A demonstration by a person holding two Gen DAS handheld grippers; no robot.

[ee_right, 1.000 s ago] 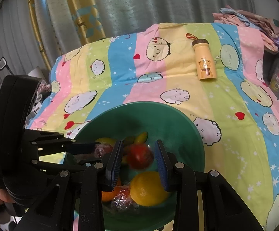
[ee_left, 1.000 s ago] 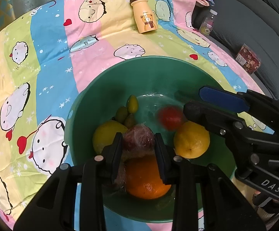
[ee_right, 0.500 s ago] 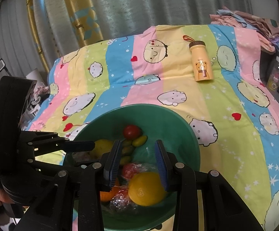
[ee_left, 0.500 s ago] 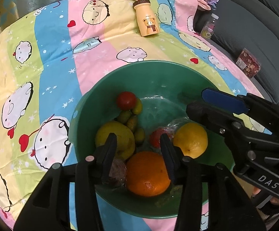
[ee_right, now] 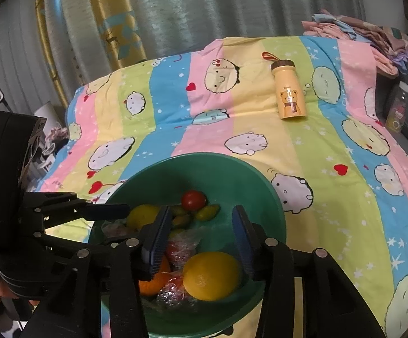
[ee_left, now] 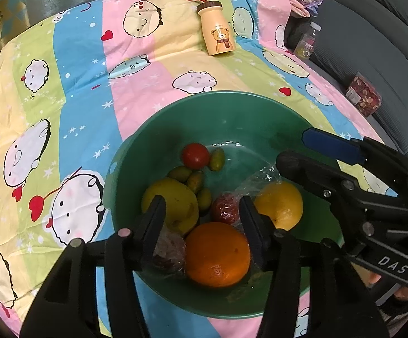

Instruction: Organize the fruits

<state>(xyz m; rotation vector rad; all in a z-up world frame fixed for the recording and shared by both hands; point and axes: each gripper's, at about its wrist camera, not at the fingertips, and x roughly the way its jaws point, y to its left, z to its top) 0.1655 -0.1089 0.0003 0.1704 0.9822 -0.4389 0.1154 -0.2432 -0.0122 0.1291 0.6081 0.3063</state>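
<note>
Fruits: all that can be seen are gathered inside the green bowl (ee_left: 232, 107), which is set on the striped cartoon sheet (ee_left: 77, 64).
Left wrist view, contents: an orange (ee_left: 217, 255) is seen nearest the camera, a yellow fruit (ee_left: 173, 207) to its left, a second yellow fruit (ee_left: 281, 204) to its right, a red tomato (ee_left: 195, 155) and small green fruits (ee_left: 195, 181) farther back, and two plastic-wrapped fruits, one red (ee_left: 226, 209) and one dark (ee_left: 168, 250).
Left wrist view, tool: the left gripper (ee_left: 201, 214) is held over the bowl; its jaws have just been opening, and nothing is pressed by the pads.
Left wrist view, risk: the dark wrapped fruit lies just beside the left finger, so its film could be snagged as the tool is lifted.
Right wrist view, tool: the right gripper (ee_right: 201, 232) has likewise just been opening; it is parted and empty, above the wrapped red fruit (ee_right: 180, 249).
Right wrist view, risk: the two tools are crowded over one bowl and could be knocked together; round fruit could be rolled out or the bowl tipped on the soft sheet.
Bystander: a bear-print bottle (ee_right: 288, 97) lies well apart and is judged safe.
</note>
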